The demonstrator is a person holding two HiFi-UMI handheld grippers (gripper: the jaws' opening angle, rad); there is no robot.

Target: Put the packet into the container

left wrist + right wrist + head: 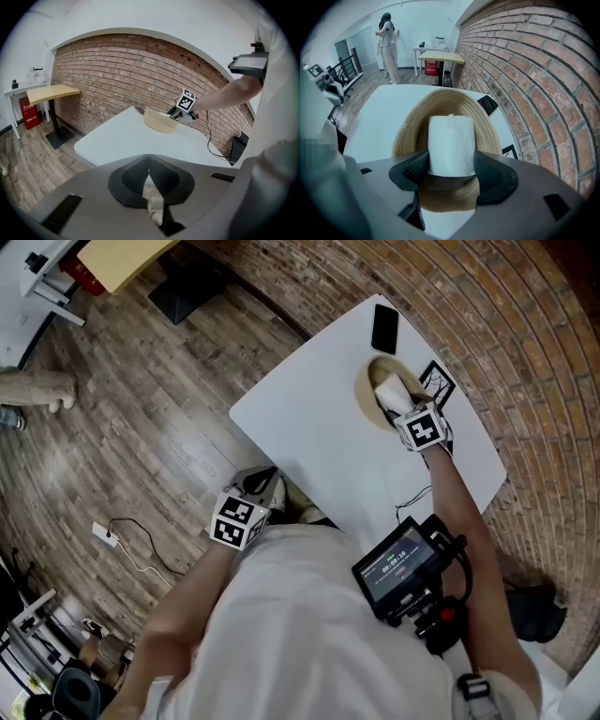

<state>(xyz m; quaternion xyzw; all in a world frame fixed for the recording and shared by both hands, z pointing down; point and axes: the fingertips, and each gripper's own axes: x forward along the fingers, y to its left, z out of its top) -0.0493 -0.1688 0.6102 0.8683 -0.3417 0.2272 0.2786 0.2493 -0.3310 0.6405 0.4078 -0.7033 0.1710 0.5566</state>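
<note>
At the center of the right gripper view, the right gripper [451, 165] clamps the white packet [451, 143] over the woven container [408, 133], with release apparently the 1 step left, while the left gripper [149, 182] waits closed and empty.

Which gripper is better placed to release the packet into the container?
Right. The right gripper holds the packet just over the container; the left gripper sits shut and empty, far off.

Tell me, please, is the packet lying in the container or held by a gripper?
Held: the right gripper clamps the packet over the woven container; whether its far end touches inside, cannot tell.
</note>
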